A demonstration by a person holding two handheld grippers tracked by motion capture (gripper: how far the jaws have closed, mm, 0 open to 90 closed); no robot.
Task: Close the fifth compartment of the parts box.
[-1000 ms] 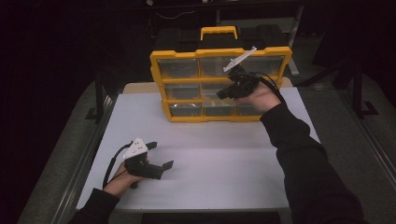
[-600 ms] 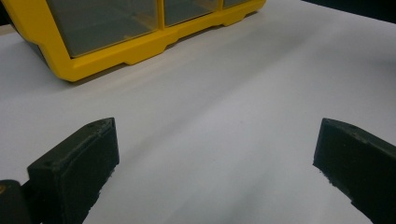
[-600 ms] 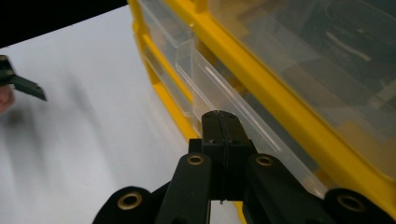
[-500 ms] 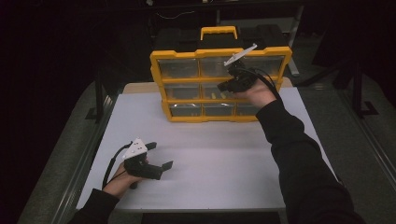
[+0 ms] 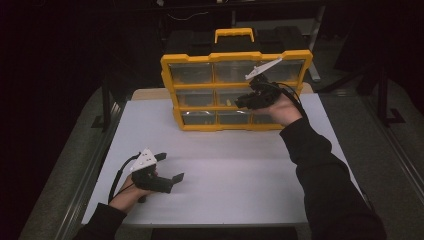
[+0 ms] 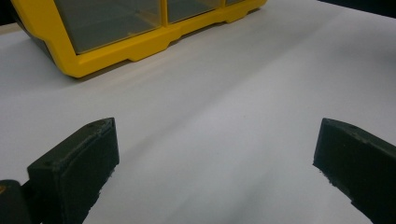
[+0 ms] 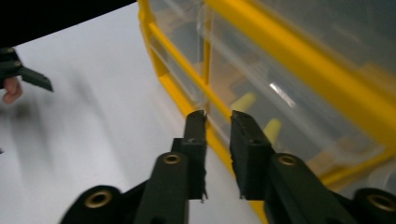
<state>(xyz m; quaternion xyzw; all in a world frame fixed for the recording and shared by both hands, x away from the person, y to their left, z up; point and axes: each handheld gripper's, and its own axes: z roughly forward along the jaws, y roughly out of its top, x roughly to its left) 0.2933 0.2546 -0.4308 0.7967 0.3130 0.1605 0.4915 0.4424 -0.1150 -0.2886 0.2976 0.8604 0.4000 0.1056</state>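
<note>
Darkness surrounds a white table (image 5: 225, 170), which carries a yellow organizer (image 5: 236, 92) standing upright near its far edge; the organizer has a handle on top and clear drawer fronts in three rows.

At the near left, the left gripper (image 5: 170, 167) rests low over the bare tabletop in the person's left hand (image 5: 131, 194), well apart from the organizer; its jaws stand wide with nothing between them, and in the left gripper view they frame plain white surface, with the organizer's lower left corner (image 6: 88, 60) up ahead; a cable trails back from the gripper along the forearm.

Farther right, the right gripper (image 5: 239, 102) is held up against the organizer's front, at the middle row, right of centre; the right hand (image 5: 280, 109) and a dark sleeve (image 5: 325, 175) reach in from the lower right; a grey plate sits on top of the gripper. In the right gripper view its jaws (image 7: 218, 119) stand narrowly apart, having just been opening, their tips right at a clear drawer (image 7: 261, 93) by a yellow divider; nothing lies between the pads; small yellow pieces (image 7: 273, 126) show blurred behind the clear front. Whether the tips touch the drawer cannot be told.
</note>
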